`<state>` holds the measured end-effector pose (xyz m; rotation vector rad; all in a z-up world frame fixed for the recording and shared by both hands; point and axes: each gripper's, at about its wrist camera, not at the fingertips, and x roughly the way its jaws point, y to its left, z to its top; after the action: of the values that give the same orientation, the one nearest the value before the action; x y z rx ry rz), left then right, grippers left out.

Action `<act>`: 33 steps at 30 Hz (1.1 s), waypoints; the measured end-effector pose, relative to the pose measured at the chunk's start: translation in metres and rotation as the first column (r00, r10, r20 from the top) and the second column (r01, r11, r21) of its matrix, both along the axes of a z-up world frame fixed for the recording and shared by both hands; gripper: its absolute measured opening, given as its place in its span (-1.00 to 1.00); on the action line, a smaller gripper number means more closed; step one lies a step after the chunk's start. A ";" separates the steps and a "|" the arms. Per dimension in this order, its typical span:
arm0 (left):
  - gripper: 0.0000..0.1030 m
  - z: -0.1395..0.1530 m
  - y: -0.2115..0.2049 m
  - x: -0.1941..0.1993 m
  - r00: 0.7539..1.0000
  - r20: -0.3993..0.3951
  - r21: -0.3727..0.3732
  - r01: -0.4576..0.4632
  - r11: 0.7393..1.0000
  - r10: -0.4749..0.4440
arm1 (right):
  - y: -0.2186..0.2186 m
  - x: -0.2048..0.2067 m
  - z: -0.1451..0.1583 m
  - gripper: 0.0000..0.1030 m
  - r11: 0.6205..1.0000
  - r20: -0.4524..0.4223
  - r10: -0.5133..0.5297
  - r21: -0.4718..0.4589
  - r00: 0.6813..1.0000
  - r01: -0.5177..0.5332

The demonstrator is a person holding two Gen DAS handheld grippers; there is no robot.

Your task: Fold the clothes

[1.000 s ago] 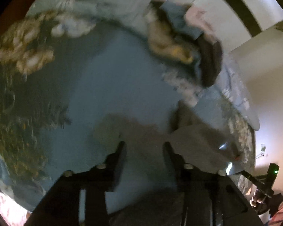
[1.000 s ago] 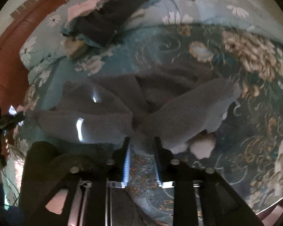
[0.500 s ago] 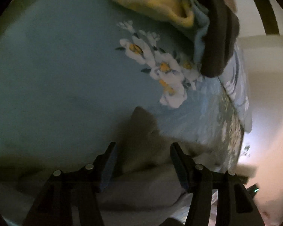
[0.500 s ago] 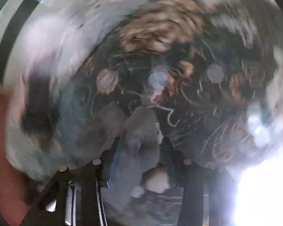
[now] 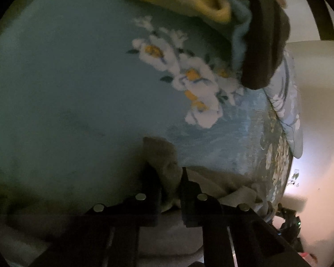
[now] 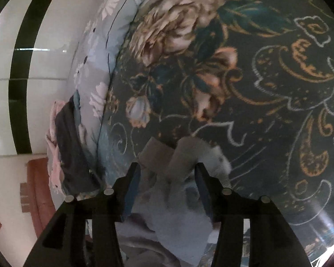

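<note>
A grey garment lies on a bed. In the left wrist view one corner of it stands up between the fingers of my left gripper, which is shut on that corner. The rest of the cloth trails down and to the right below the fingers. In the right wrist view the same grey garment, with a white fluffy bit at its right edge, bunches up between the fingers of my right gripper. That gripper is open, its fingers wide apart on either side of the fabric.
A light blue bedspread with white flowers runs under the left gripper, and a dark floral blanket under the right. A pile of yellow, blue and dark clothes lies beyond, seen as the pile near the bed's edge. A white wall stands behind.
My left gripper dropped close to the bed and shut on the garment's corner. My right gripper swung round over the dark blanket and opened, with the grey cloth now between its fingers.
</note>
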<state>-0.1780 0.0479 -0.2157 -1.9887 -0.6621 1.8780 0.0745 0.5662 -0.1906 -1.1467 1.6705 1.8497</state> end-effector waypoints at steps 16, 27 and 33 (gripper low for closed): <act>-0.79 0.202 -0.048 -0.015 0.827 -0.559 0.077 -0.020 0.997 0.060 | -0.024 -0.014 0.150 -0.77 0.918 -0.272 0.219 0.382 0.937 -0.103; -0.79 0.079 -0.051 0.021 0.938 -0.339 -0.036 0.065 0.997 -0.073 | -0.007 0.046 0.038 -0.77 0.950 0.061 0.095 0.292 0.994 -0.108; -0.70 0.062 -0.041 0.028 0.950 -0.296 0.000 0.105 0.994 -0.101 | 0.005 0.056 0.031 -0.77 0.951 0.095 0.063 0.297 0.994 -0.088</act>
<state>-0.1499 0.0069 -0.1539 -1.6484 -0.4764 2.0412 0.1305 0.5714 -0.1592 -1.1524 1.2597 1.9888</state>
